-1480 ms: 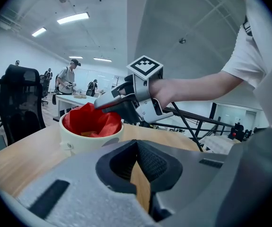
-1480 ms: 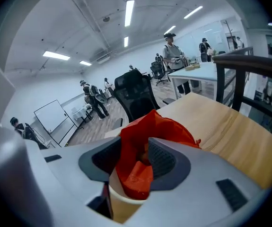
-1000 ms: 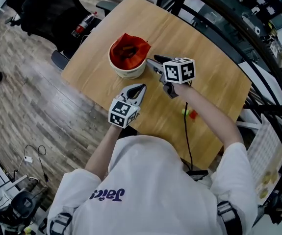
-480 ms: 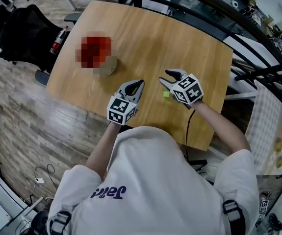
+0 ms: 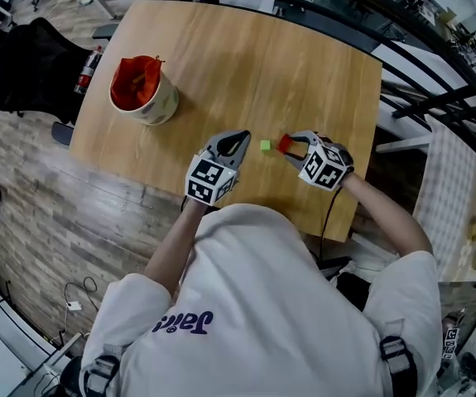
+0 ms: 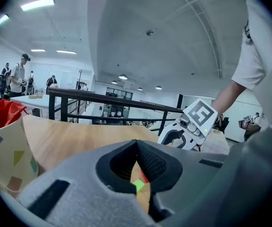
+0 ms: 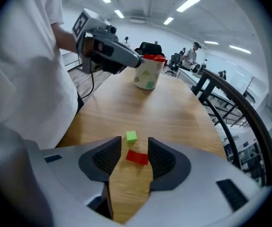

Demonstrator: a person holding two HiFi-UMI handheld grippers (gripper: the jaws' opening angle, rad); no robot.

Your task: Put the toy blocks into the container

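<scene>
Right gripper view, unlike head view, shows red block [image 7: 137,157] between parted jaws.

White short-sleeved T-shirt [image 5: 246,304], purple lettering [image 5: 181,324] low at 7 o'clock. Grey-shelled left gripper [image 5: 239,136] and right gripper [image 5: 286,145], each topped with a black-and-white marker cube [image 5: 207,180]. Thin black cable [image 5: 327,222] trails from the right one.

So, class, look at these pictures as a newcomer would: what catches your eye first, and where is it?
A red rectangular toy block lies on the light wooden table between the open jaws of the right claw, with a small green toy cube just beyond. By the table's left edge stands a patterned paper cup holding something red.
</scene>
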